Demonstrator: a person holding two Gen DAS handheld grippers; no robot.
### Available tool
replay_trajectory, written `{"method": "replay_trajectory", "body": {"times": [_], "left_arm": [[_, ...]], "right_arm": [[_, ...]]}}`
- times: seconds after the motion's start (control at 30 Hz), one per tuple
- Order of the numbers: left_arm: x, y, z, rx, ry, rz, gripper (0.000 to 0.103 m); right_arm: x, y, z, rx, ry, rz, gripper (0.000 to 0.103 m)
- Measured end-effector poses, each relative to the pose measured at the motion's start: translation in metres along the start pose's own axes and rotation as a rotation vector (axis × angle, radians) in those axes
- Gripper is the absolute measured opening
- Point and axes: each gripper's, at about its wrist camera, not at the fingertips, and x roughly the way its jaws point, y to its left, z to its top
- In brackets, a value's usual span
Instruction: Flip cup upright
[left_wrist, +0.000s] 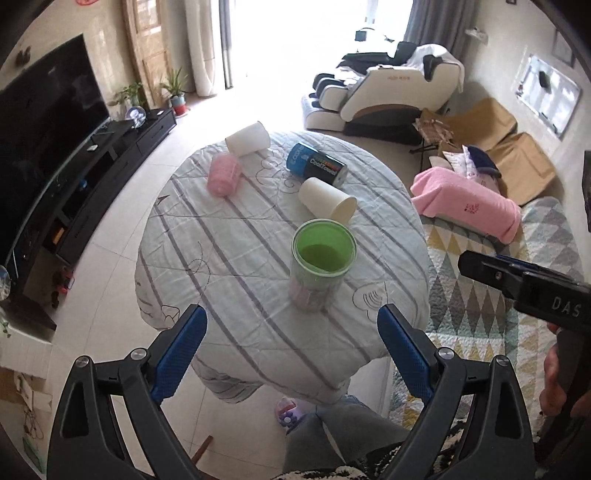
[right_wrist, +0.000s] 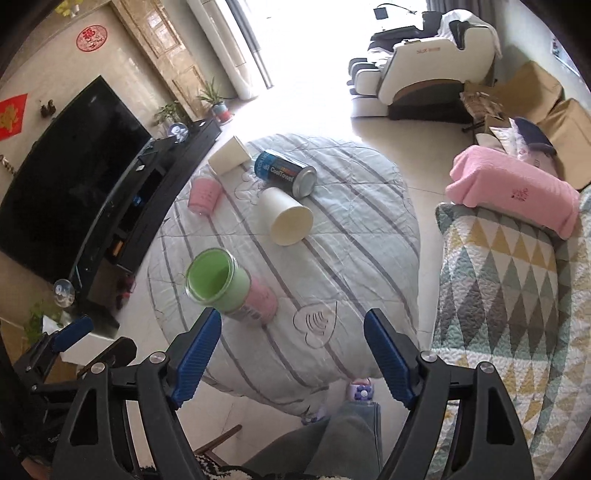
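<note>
Hovering above the worktop (left_wrist: 229, 236), we are holding both tongs clear of everything: the left tongs (left_wrist: 291, 341) are standing spread wide with nothing between them, and the right tongs (right_wrist: 293, 349) are likewise gaping and empty.

The green cup (left_wrist: 320, 258) is already standing mouth-up at the 6 o'clock part of the quilted cover, nearest us. Beyond it, toward 1 o'clock, the white cup (left_wrist: 327, 199) is lying on its side with its mouth turned toward us and to the right. This looks like the one we are going to flip next. Just behind it, the blue can (left_wrist: 316, 168) is lying almost against its base. A second white cup (left_wrist: 248, 138) is resting at the 12 o'clock edge, and a pink cup (left_wrist: 223, 179) is lying at 11 o'clock.

We are judging the risks as follows. The white cup is round and is sitting on soft, loose cloth, so a glancing touch could send it rolling toward the 3 o'clock edge. Reaching over the green cup could knock that one down again. Squeezing the thin wall too hard could crush it, and closing near the base could catch the blue can as well.
</note>
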Motion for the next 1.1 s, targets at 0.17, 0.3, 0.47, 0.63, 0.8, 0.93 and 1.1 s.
{"method": "replay_trajectory", "body": {"times": [0.17,0.3,0.47,0.63,0.8,0.93,1.1], "left_arm": [[-0.001,-0.003,-0.008,0.01,-0.023,-0.001,0.095],[-0.004,-0.004,-0.008,0.006,-0.038,0.001,0.095],[-0.004,-0.007,-0.006,0.008,-0.044,0.013,0.095],[-0.004,-0.009,-0.004,0.011,-0.056,0.033,0.095],[-0.009,-0.011,-0.001,0.008,-0.087,0.043,0.095],[-0.017,-0.012,0.003,0.01,-0.132,0.052,0.095],[-0.033,-0.014,0.012,0.009,-0.223,0.052,0.095]], "right_arm": [[-0.003,0.002,-0.009,-0.003,-0.001,0.0,0.081],[-0.003,0.001,-0.008,-0.002,-0.003,0.008,0.081],[-0.004,-0.001,-0.009,-0.002,-0.005,0.013,0.081],[-0.006,-0.001,-0.007,-0.002,-0.011,0.014,0.081],[-0.011,-0.001,-0.003,-0.008,-0.038,0.011,0.081],[-0.02,-0.003,0.004,-0.002,-0.093,-0.003,0.081],[-0.032,-0.001,0.015,-0.02,-0.161,-0.002,0.081]]}}
